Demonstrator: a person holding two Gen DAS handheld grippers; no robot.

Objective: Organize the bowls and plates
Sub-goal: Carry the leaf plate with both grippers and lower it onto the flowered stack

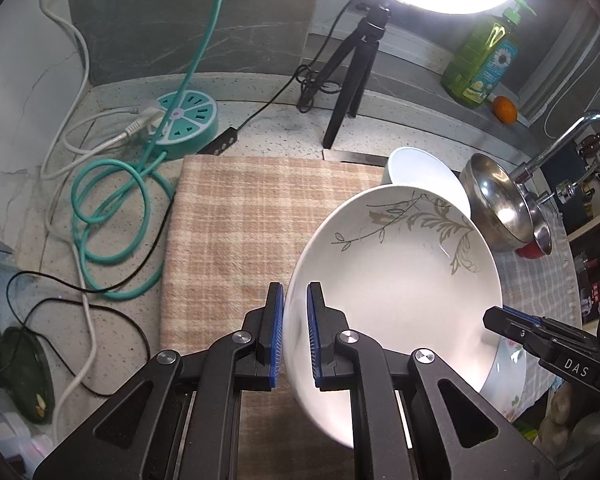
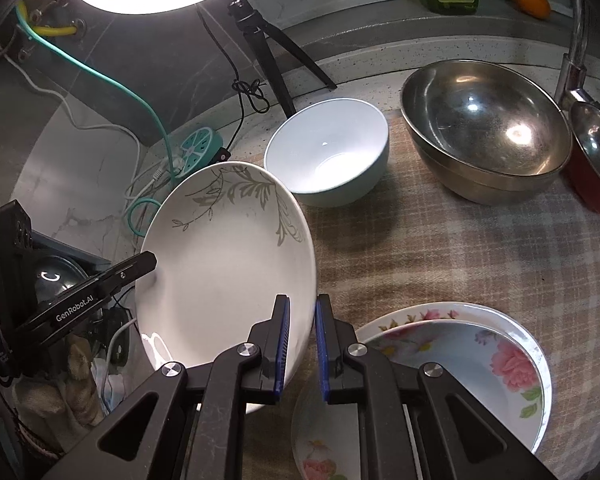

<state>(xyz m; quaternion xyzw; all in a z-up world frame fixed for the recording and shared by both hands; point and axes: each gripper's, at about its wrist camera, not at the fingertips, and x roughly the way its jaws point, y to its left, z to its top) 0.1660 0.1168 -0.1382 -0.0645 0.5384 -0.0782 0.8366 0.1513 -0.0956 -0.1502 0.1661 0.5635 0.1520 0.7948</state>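
Observation:
A white plate with a grey leaf pattern [image 1: 396, 292] [image 2: 228, 272] hangs tilted above the checked cloth, gripped at two opposite rims. My left gripper [image 1: 296, 300] is shut on its left rim, and its tip also shows in the right wrist view [image 2: 148, 260]. My right gripper [image 2: 302, 312] is shut on the right rim; in the left wrist view its tip [image 1: 496, 316] meets the plate's far side. Two stacked floral plates [image 2: 516, 364] [image 1: 508, 376] lie on the cloth below the right gripper. A pale blue bowl [image 2: 328, 152] [image 1: 420, 168] stands behind the held plate.
A large steel bowl [image 2: 484, 128] and a smaller steel bowl in a red pot [image 2: 596, 160] sit at the back right by the faucet [image 1: 568, 136]. A tripod [image 1: 352, 80] with a ring light, a teal power strip [image 1: 184, 120] and cables line the left counter. The beige checked cloth [image 1: 240, 220] lies under the plate.

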